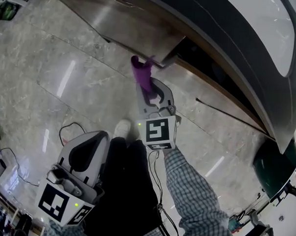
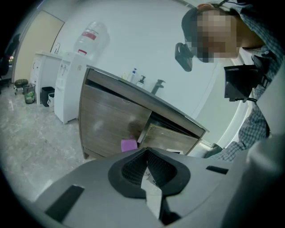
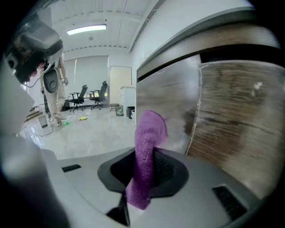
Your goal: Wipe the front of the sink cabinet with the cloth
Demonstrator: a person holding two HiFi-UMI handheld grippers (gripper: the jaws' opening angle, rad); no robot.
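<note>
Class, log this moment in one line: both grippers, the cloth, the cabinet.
left hand-held gripper: shut, empty | right hand-held gripper: shut on purple cloth | cloth close to sink cabinet front, contact unclear

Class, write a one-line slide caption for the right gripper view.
Right tool clamps a purple cloth beside the wooden cabinet front.

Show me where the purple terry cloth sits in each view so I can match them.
Head view: the purple terry cloth is upper centre, in the right gripper, against the wood-grain sink cabinet.
Left gripper view: a small purple patch, low centre, before the cabinet.
Right gripper view: centre, clamped between the jaws.
Shared landmark: the cabinet's ajar door.
</note>
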